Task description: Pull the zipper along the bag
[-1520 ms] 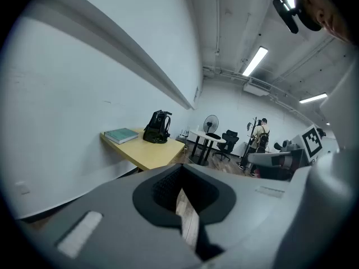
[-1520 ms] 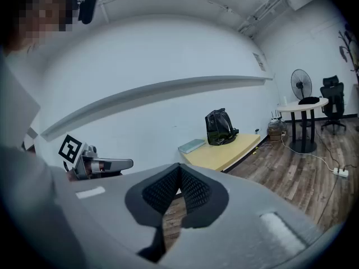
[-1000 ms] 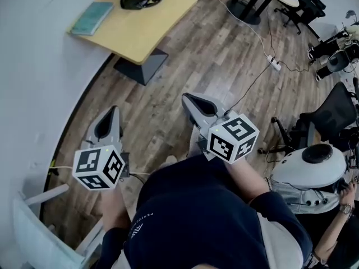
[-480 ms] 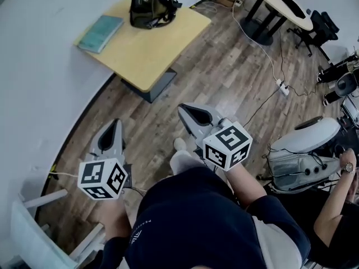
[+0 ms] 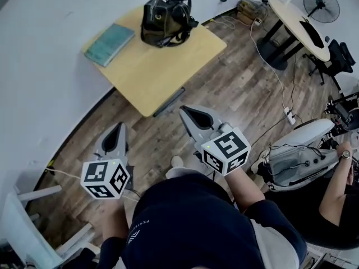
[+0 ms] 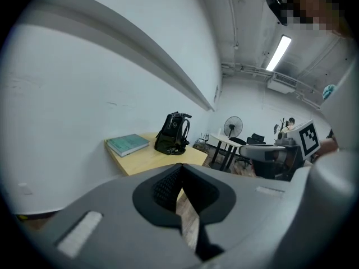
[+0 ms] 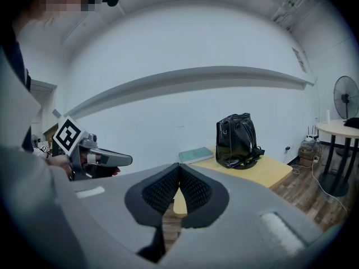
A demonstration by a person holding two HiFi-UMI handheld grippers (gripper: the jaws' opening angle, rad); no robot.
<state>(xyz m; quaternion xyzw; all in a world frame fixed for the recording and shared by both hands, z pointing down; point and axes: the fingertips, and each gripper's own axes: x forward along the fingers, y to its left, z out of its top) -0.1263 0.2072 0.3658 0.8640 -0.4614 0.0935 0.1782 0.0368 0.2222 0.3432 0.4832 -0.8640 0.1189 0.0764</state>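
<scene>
A black bag [image 5: 167, 15] stands upright on a yellow wooden table [image 5: 151, 66] against the white wall; it also shows as the bag [image 6: 173, 133] in the left gripper view and the bag [image 7: 236, 140] in the right gripper view. My left gripper [image 5: 118, 129] is shut and empty, held over the floor well short of the table. My right gripper [image 5: 185, 112] is shut and empty too, just off the table's near edge. Both point toward the table. The bag's zipper is too small to make out.
A teal book [image 5: 110, 43] lies on the table left of the bag. A round table [image 5: 303, 27], a fan [image 5: 321, 4], office chairs and floor cables [image 5: 280, 88] lie to the right. A seated person's arm [image 5: 336, 178] and a white machine [image 5: 297, 156] are at right.
The table and bag have come further into view and closer as I moved toward them. Both grippers stay shut and held in front of me.
</scene>
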